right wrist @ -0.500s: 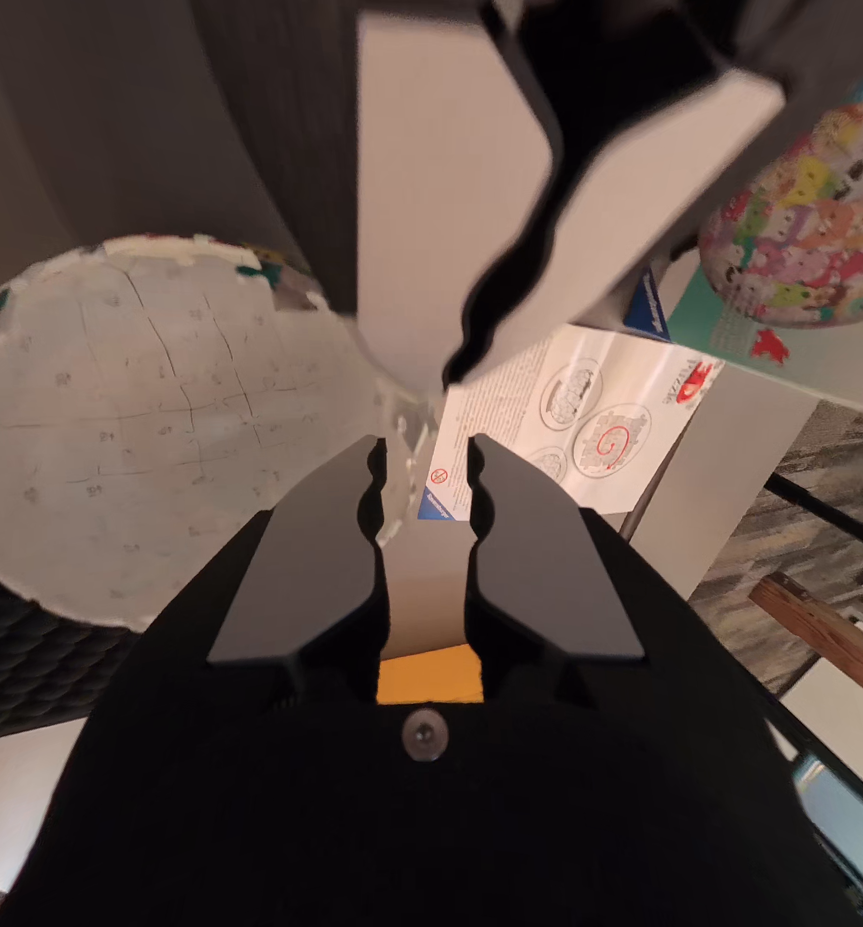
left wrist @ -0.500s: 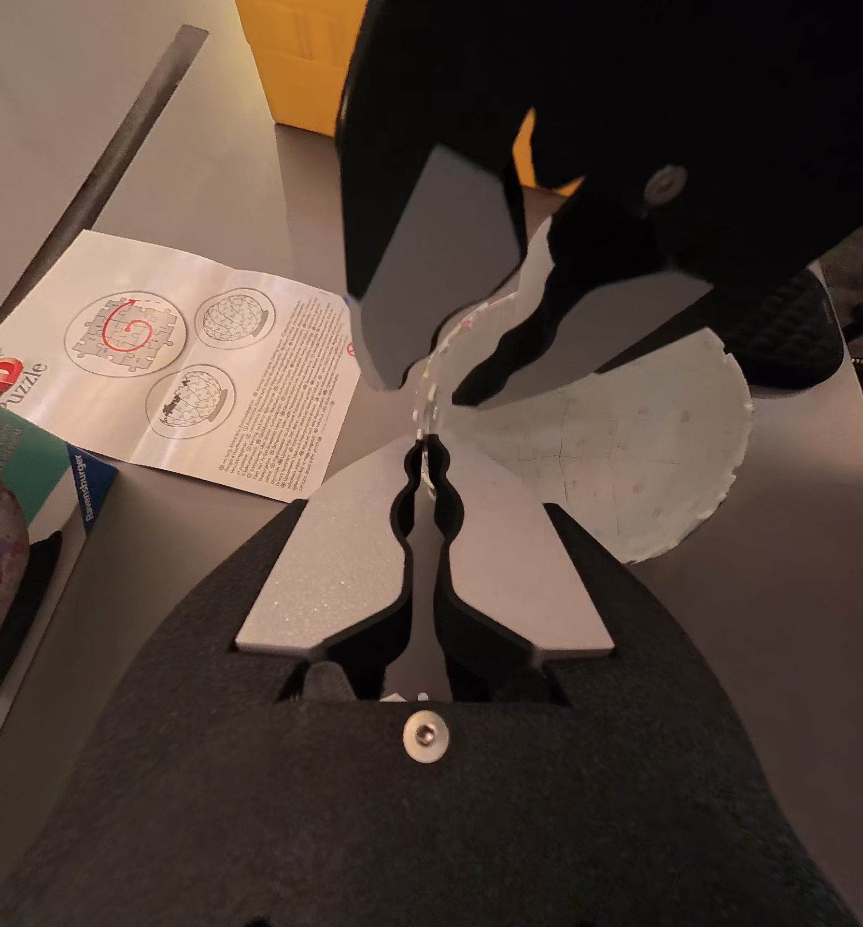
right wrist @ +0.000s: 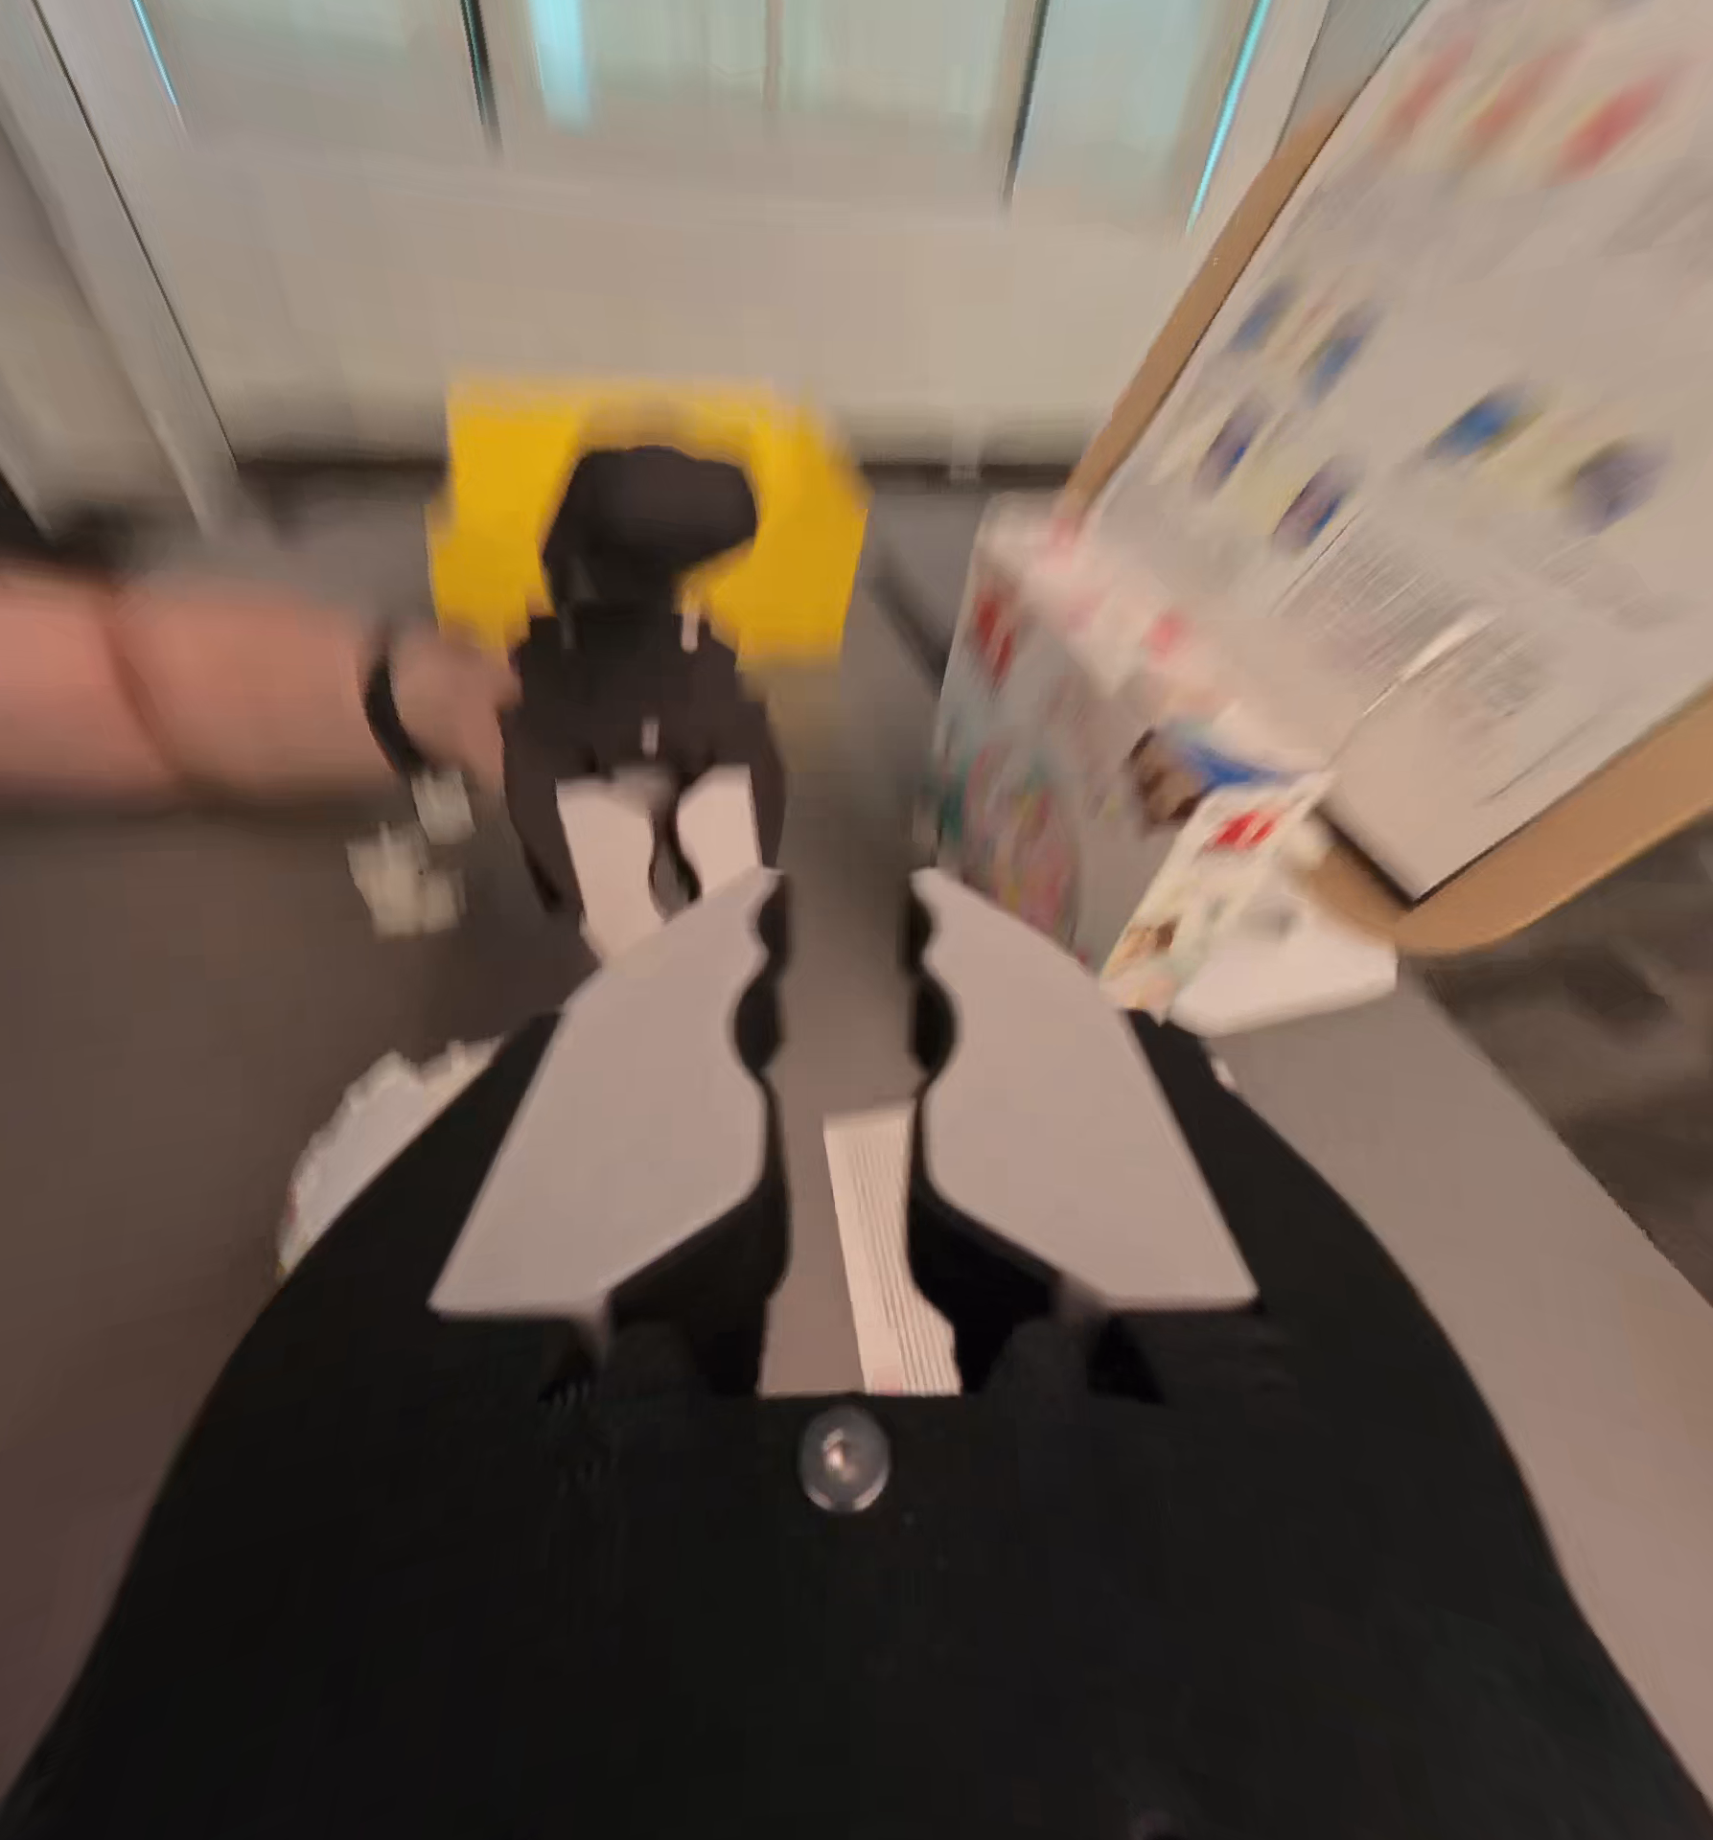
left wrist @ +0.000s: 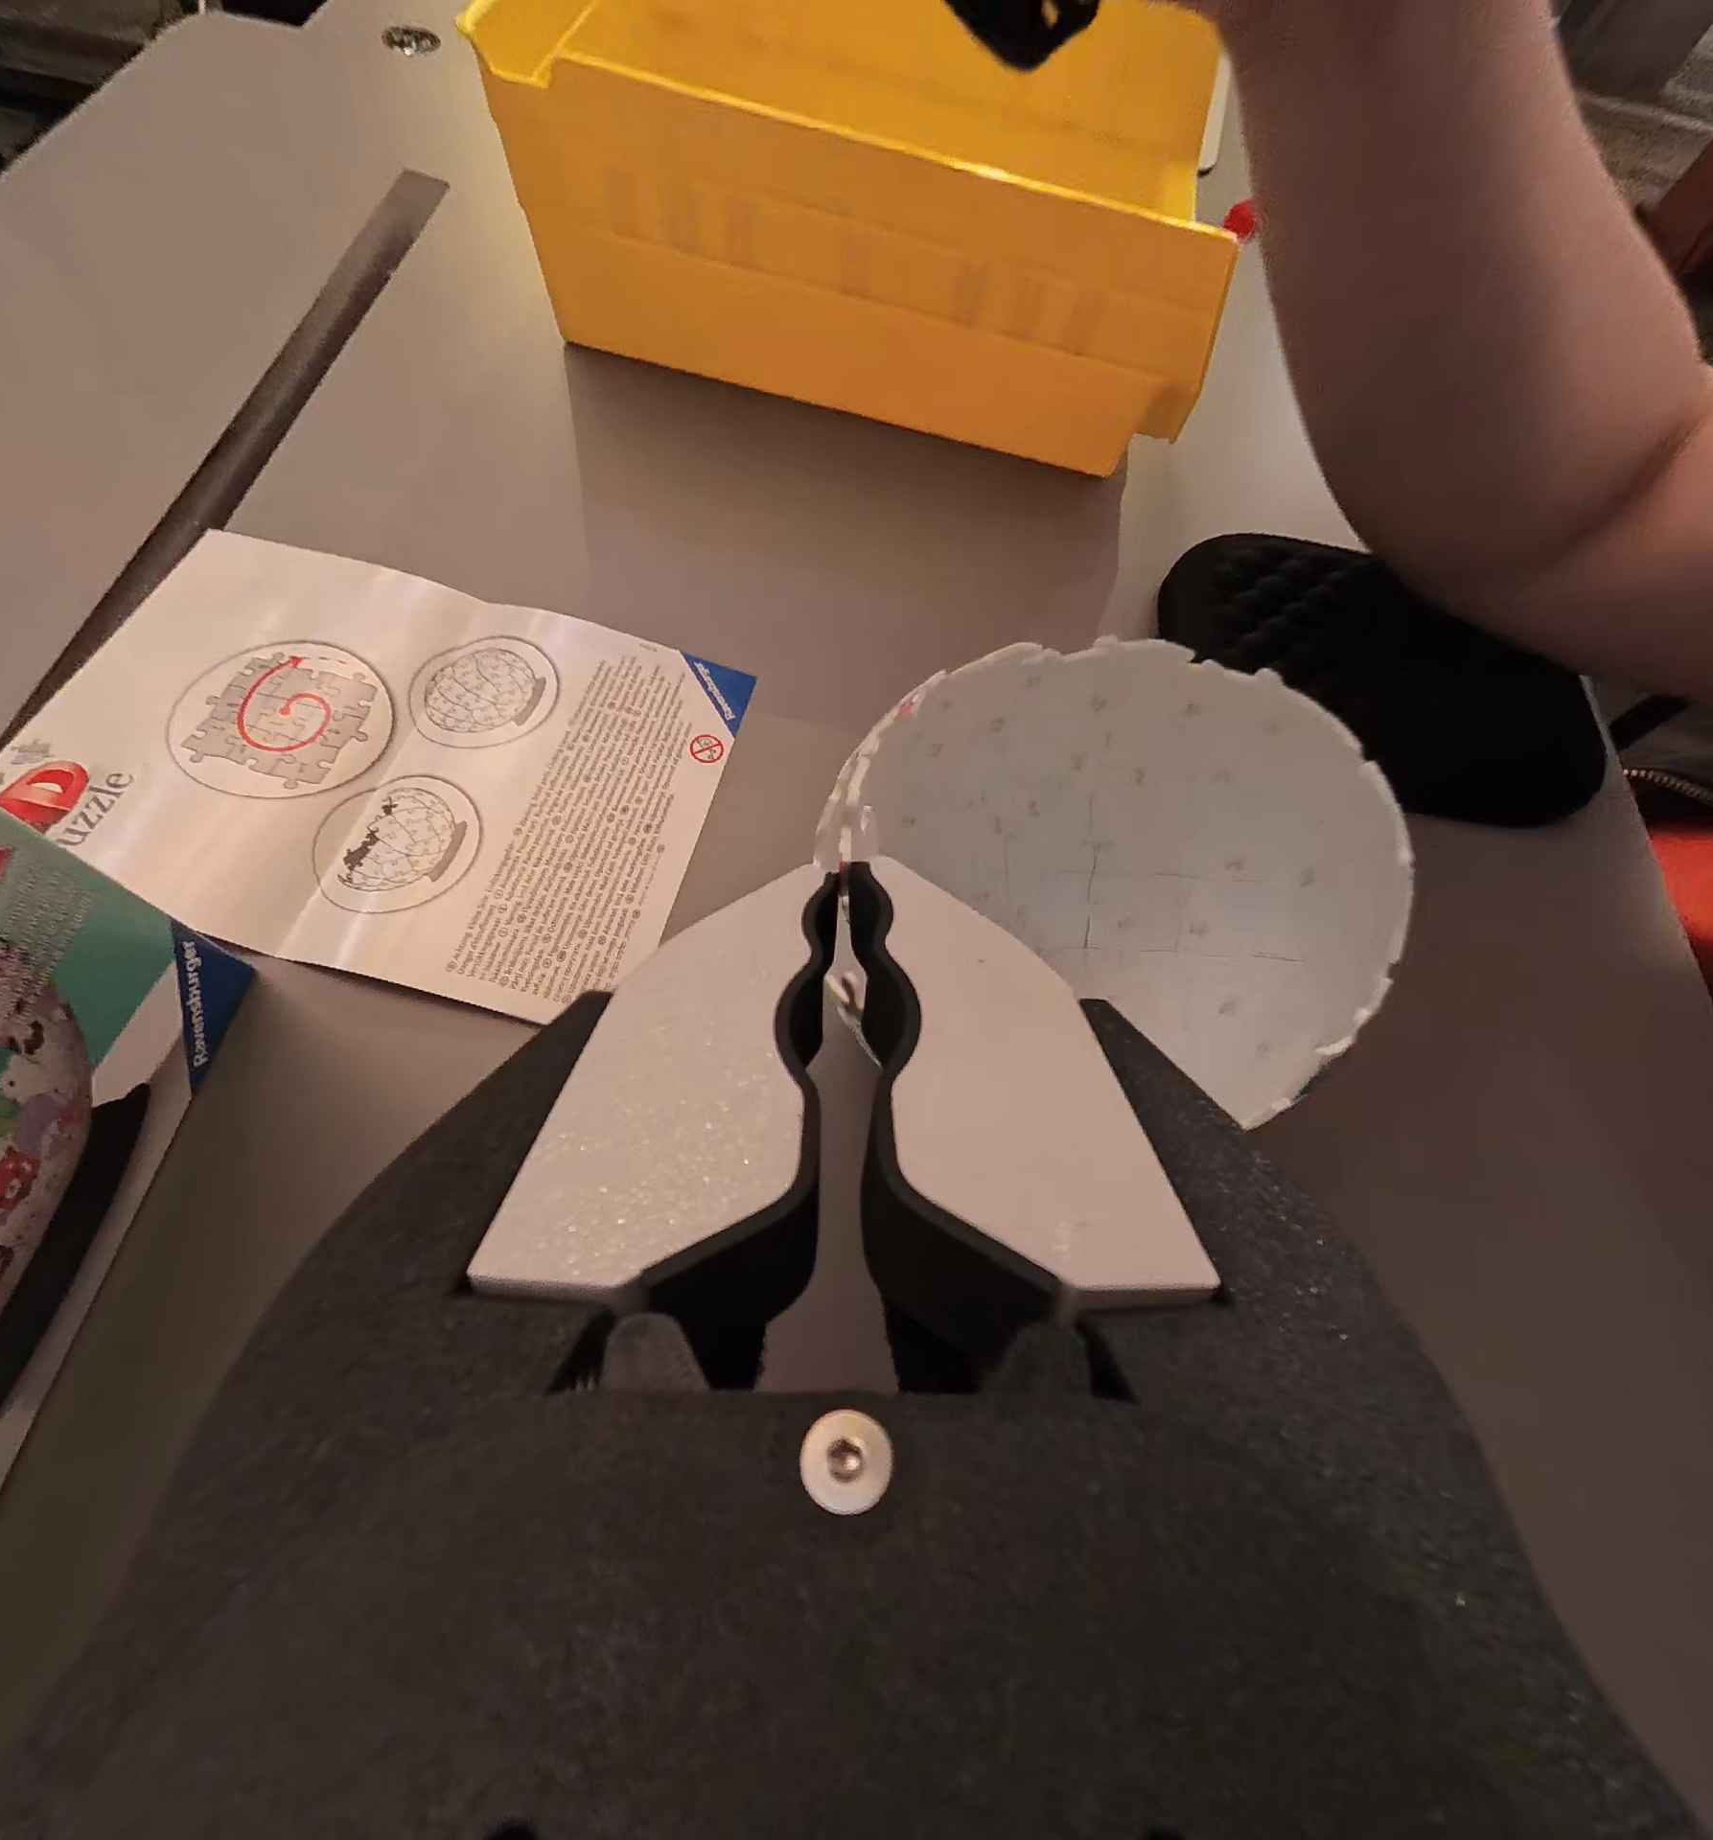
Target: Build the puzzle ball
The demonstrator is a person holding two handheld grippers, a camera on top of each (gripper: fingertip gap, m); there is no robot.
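1. My left gripper has its fingers pressed together on the near rim of the half-built puzzle ball, a white, open shell that tilts its hollow toward me and sits on the counter, held only at that thin edge.
2. My right gripper is up in the air with its fingers apart and nothing between them; its view is smeared with motion, so I cannot read fine detail there.
3. Just left of the shell lies the folded instruction sheet, and at the far left edge the puzzle box with the picture of the finished ball.
4. Beyond the shell my forearm rests over a black pad.
5. Farthest back stands the yellow bin; I cannot see any pieces in it from here.
6. Risks, as I judge them: the pinch grips one spot of a shell made of interlocked pieces, so squeezing or twisting could pop a seam or crack the rim apart. With only one support, the shell could pivot or roll on the smooth counter. My right arm swinging fast beside it could knock the far rim.
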